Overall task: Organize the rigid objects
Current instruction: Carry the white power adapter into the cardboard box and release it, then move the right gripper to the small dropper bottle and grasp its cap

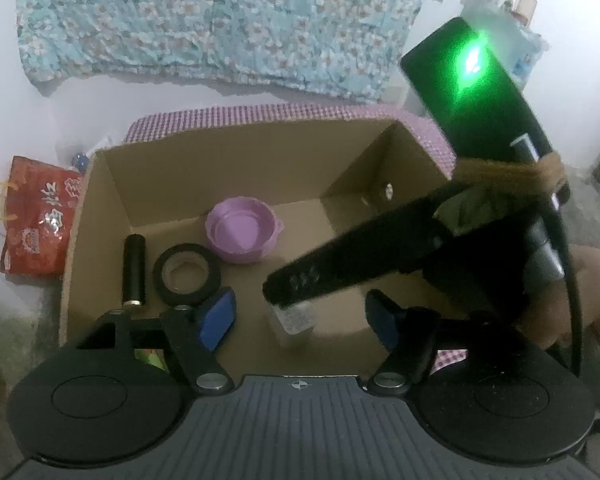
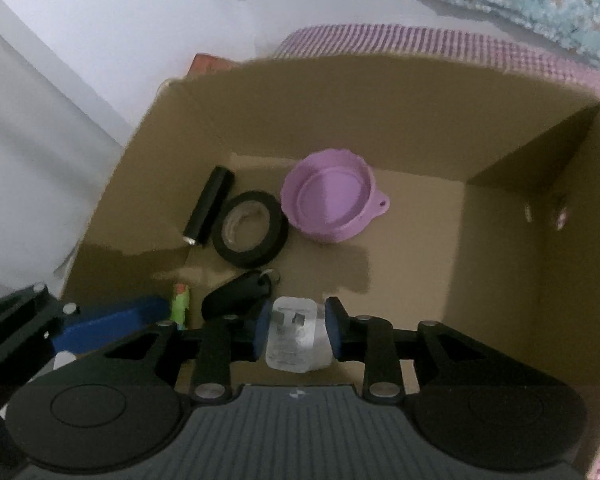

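Note:
An open cardboard box holds a purple round lid, a black tape roll and a black cylinder. My right gripper reaches down into the box near its front wall, shut on a white plug adapter with a blue pad on each side. In the left wrist view its black finger slants in from the right, with the adapter at its tip. My left gripper hovers open over the box's near side, its pads wide apart and touching nothing.
Also in the box are a black key fob and a small green item. The box rests on a purple checked surface. A red bag lies to its left and a floral cloth behind. A hand holds the right gripper.

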Tool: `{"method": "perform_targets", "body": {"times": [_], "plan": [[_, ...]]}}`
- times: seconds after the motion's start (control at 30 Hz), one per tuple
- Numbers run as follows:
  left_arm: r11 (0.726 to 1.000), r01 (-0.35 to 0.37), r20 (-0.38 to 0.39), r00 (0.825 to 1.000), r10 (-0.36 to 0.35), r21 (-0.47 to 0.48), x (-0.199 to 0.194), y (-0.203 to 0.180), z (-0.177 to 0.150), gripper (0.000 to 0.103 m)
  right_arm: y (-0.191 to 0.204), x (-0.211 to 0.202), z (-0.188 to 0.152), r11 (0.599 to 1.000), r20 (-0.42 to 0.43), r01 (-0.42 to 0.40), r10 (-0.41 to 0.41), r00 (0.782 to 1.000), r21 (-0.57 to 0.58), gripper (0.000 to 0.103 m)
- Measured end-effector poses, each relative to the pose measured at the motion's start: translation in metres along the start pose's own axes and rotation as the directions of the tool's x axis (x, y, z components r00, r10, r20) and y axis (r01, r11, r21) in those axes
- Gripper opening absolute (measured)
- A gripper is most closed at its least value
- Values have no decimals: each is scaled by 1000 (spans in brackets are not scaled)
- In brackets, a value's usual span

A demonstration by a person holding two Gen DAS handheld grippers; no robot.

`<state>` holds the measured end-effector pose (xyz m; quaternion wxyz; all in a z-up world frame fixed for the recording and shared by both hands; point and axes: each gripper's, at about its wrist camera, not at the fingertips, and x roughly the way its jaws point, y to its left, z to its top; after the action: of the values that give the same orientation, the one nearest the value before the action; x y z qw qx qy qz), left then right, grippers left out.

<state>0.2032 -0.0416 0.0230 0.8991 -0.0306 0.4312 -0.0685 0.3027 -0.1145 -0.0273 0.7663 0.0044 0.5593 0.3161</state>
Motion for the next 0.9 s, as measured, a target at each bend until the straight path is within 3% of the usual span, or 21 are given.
{"method": "perform_targets", "body": {"times": [0.07, 0.3, 0.53, 0.77, 0.87, 0.9], "plan": [[1000, 6, 22, 1000, -6, 3, -9, 0, -3, 76, -2, -17, -3, 1000, 37, -6, 5, 999, 23, 46], [997, 47, 140, 989, -54, 54, -62, -10, -21, 96, -18, -104, -48, 990, 226, -92, 65, 972, 109, 50], [986, 96, 184, 975, -121, 136, -91, -27, -51, 99, -15, -156, -111, 982, 323, -109, 53, 945, 156, 50], [975, 31, 160, 985, -68, 221, -67, -47, -88, 97, -5, -140, -147, 980, 307, -111, 56, 950, 165, 50], [971, -13, 155, 988, -24, 238, -52, -52, -98, 88, 5, -128, -148, 986, 279, -98, 57, 959, 134, 50], [970, -28, 157, 987, -11, 243, -47, -54, -100, 80, 9, -125, -146, 988, 270, -90, 54, 961, 123, 50]]}}
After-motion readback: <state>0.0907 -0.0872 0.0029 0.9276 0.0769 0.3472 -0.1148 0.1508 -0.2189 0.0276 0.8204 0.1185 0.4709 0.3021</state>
